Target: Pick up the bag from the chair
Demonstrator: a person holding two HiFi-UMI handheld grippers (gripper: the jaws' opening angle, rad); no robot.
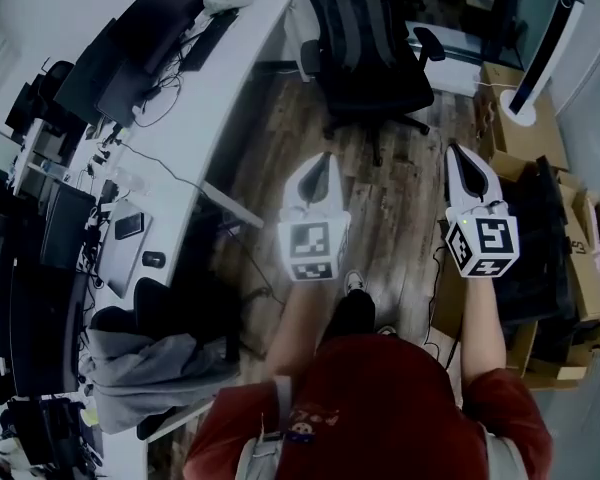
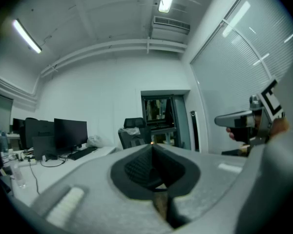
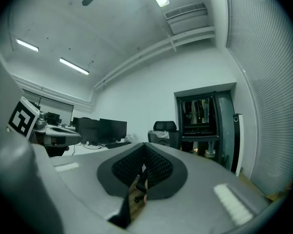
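Wood-plank floor (image 1: 400,208) underfoot. Left gripper (image 1: 320,173) and right gripper (image 1: 470,168) both pressed together, empty, held well short of the chair (image 1: 420,88). Black bag (image 1: 365,28) sits on its seat. Risk: castored chair may roll or swivel under a push.

A strip of bare wooden floor (image 1: 280,148) lies open straight ahead as far as the black office chair (image 1: 380,83). The long white desk (image 1: 220,78) walls it in on the left, and stacked cardboard boxes (image 1: 525,128) crowd the right. The chair's 2 armrests (image 1: 430,43) flank the bag (image 1: 352,18). A second chair draped with a grey jacket (image 1: 145,363) blocks the near left.
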